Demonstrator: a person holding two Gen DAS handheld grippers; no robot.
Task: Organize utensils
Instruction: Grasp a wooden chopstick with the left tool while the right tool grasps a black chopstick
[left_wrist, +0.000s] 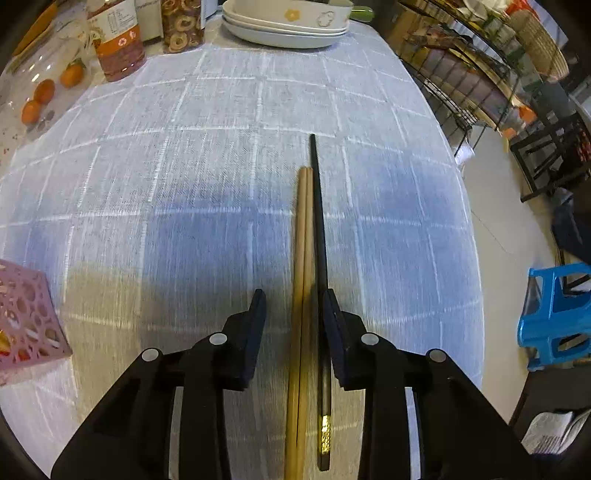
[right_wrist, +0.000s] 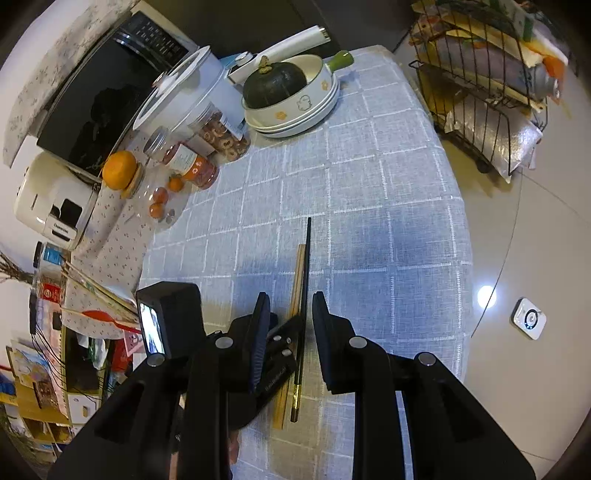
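Note:
Two wooden chopsticks and one black chopstick with a gold end lie side by side on the blue checked tablecloth. My left gripper points down over them with all three between its fingers. The right pad is against the black one, while a gap remains at the left pad. In the right wrist view my right gripper hovers higher, open, holding nothing. Below it the left gripper's black linkage straddles the wooden chopsticks and the black chopstick.
A pink perforated holder stands at the left edge. Stacked dishes, jars and a glass bowl of oranges line the far side. A pumpkin sits in the pan. Right of the table's edge are a blue stool and a wire rack.

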